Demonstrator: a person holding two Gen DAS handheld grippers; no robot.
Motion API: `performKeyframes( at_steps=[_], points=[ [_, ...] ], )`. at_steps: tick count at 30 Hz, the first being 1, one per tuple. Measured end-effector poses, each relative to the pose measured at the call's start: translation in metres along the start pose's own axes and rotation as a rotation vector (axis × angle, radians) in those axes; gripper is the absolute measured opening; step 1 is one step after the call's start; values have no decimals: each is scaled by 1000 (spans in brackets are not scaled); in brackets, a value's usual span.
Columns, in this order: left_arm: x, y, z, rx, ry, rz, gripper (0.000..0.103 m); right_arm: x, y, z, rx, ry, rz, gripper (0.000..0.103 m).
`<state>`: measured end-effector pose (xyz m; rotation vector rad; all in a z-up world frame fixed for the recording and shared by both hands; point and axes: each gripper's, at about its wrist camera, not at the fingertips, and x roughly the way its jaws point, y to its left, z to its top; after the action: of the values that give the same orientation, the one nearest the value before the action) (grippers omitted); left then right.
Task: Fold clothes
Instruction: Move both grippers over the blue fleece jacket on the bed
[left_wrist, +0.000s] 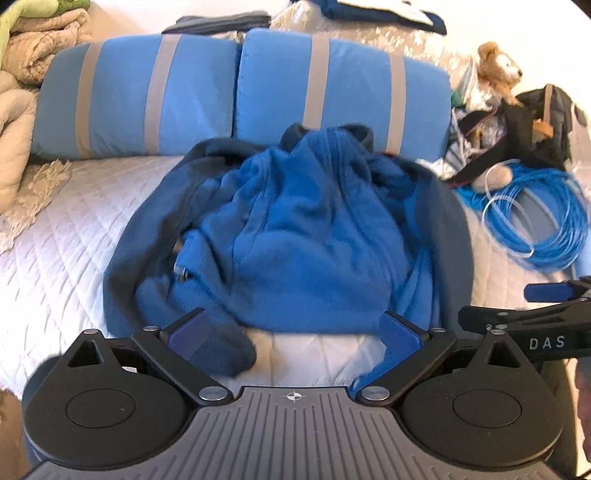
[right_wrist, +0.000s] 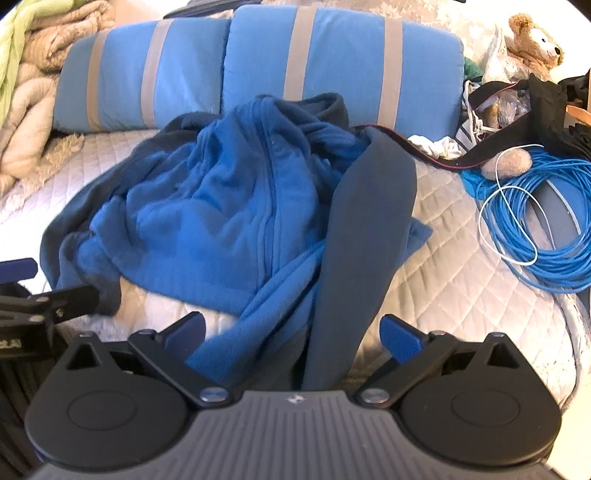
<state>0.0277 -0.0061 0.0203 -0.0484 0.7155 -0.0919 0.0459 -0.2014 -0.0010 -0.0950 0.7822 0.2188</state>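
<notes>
Jacket (left_wrist: 295, 229) on bed, hem between both spread tongs (left_wrist: 293, 338).

White "DAS" on the right gripper (left_wrist: 546, 295) body (rest cut off)

A bed with a white quilted cover (left_wrist: 55, 236) carries two blue, tan-striped pillows (left_wrist: 136, 99), beige blankets (left_wrist: 22, 55), a teddy bear (left_wrist: 496, 70) and coiled blue cable (left_wrist: 543, 221).

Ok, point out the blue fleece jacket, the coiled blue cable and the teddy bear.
blue fleece jacket (left_wrist: 295, 236): left wrist view, middle of its bright blue lining.
coiled blue cable (right_wrist: 554, 258): right wrist view, lower strands of the coil.
teddy bear (left_wrist: 498, 66): left wrist view, its head.
</notes>
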Motion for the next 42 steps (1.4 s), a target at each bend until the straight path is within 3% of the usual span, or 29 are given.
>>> performKeyframes(
  at_steps=[5, 12, 17, 23, 35, 42],
  points=[
    [-9, -5, 32, 0, -81, 16, 100, -3, -24, 22, 38, -29, 3, 103],
    [-35, -23, 54, 0, -177, -43, 100, -18, -47, 42, 61, -54, 9, 103],
    [-44, -32, 54, 31, -173, -67, 100, -25, -52, 35, 66, -62, 31, 103],
    [-52, -29, 53, 14, -170, -24, 100, -32, -57, 20, 86, -95, 92, 103],
    [-52, -18, 61, 4, -169, 22, 100, -50, -67, 1, 157, -166, 91, 103],
    [-40, -14, 63, 23, -143, 8, 100, -59, -72, -5, 169, -289, 71, 103]
  ],
)
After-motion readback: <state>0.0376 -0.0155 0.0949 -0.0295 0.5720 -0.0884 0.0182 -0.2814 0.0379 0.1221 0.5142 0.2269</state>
